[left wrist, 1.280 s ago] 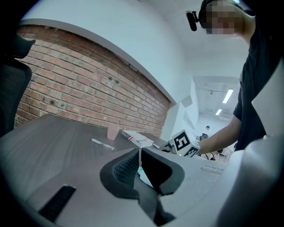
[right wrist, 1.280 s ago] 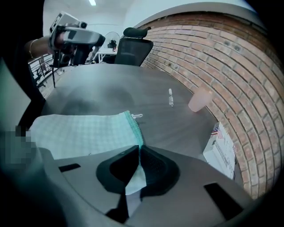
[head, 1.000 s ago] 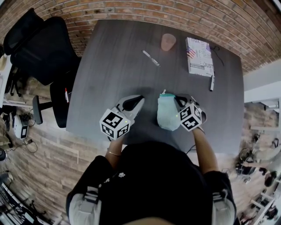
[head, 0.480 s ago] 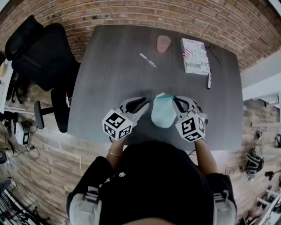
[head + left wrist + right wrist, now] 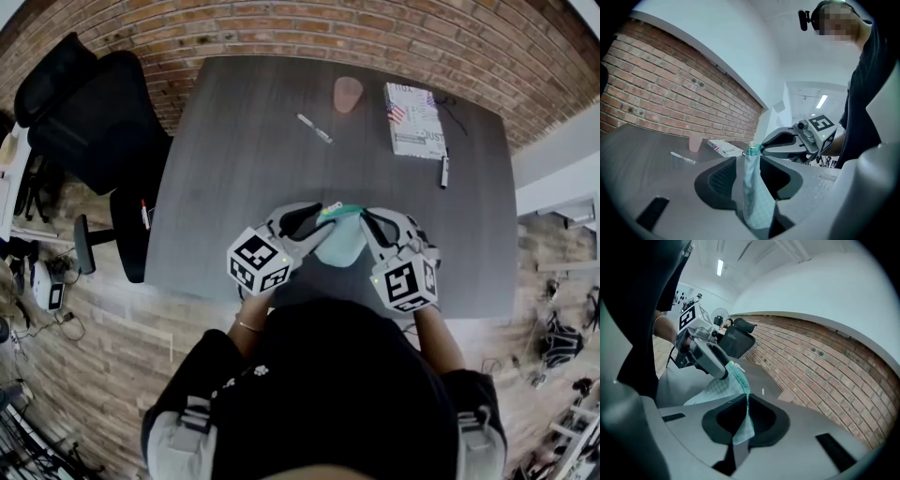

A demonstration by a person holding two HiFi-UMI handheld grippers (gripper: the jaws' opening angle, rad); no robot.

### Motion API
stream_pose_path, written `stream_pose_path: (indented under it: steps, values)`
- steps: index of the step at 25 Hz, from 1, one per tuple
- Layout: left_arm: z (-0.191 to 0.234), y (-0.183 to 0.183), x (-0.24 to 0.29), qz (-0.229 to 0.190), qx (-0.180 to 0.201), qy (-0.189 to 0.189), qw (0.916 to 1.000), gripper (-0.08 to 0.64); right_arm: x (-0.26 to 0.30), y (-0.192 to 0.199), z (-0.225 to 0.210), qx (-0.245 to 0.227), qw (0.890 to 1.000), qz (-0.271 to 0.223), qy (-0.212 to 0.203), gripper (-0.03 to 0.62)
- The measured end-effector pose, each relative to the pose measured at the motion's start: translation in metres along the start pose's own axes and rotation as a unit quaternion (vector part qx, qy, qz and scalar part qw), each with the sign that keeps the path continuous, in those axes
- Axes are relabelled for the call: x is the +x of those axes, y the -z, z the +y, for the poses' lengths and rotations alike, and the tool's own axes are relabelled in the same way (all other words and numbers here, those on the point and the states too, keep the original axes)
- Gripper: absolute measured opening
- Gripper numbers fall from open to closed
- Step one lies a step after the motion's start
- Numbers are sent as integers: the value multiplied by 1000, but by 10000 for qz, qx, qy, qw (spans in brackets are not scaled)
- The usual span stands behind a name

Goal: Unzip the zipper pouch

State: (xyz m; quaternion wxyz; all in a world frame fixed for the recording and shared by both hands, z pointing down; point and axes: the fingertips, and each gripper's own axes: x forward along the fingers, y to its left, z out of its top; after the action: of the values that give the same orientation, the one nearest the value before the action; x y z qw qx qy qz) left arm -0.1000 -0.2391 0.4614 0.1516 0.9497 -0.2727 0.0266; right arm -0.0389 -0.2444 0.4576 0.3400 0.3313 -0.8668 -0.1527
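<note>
Pouch [image 5: 339,242]: light teal check fabric with a darker teal zip edge. It's held up between the two tools, over the near part of the surface [image 5: 234,169], and looks clear of it.

Right tool [image 5: 366,225] is clenched on the fabric at one end of the zip edge. Its view shows the cloth pinched between closed jaws and hanging below them.

Left tool [image 5: 317,225] is released. Its jaws have just been opening and stand wide, with the other end of the pouch upright in the gap. The white zip pull [image 5: 330,206] sits at its tip.

The tools face each other, close together, just in front of the person's torso.

Far side of the surface: pink cup [image 5: 348,93], pen [image 5: 315,128] to its left, book [image 5: 415,120] to its right, second pen [image 5: 444,172] just beside the book.

Black chair [image 5: 84,112] is off the left edge, brick wall [image 5: 281,28] behind.
</note>
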Motion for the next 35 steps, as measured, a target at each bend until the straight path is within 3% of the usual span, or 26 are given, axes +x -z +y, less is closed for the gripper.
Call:
stream_pose_path:
  steps: [2,4,8,12,17,23,28,35]
  values:
    - [-1,-2,-1,-13,38,-21,10000,134,0,-1,2,28,10000,-20,-35,17]
    - [-2,-4,-3,-36,78,-68,9999,63,-1,-2,5,88,9999,-28,-68,18]
    - [0,-7,-7,-14,383,-268,9989,28,2,-3,13,320,9992,-102,-230,31]
    - [1,-18,-10,31,856,-492,9951,18,2,-7,17,1052,9928,-331,-475,60]
    - [1,-26,-12,138,1407,-716,9874,15,-2,-18,10,2328,9675,-735,-658,88]
    - [-1,-19,-7,442,1962,-728,9768,15,-1,-33,2,3204,9333,-1268,-1009,104]
    - [-10,-12,2,734,2491,-592,9639,15,5,-39,5,3664,9124,-1292,-1288,133]
    - [-10,-5,5,932,2706,-601,9563,15,7,-38,11,4118,8881,-1292,-1579,130]
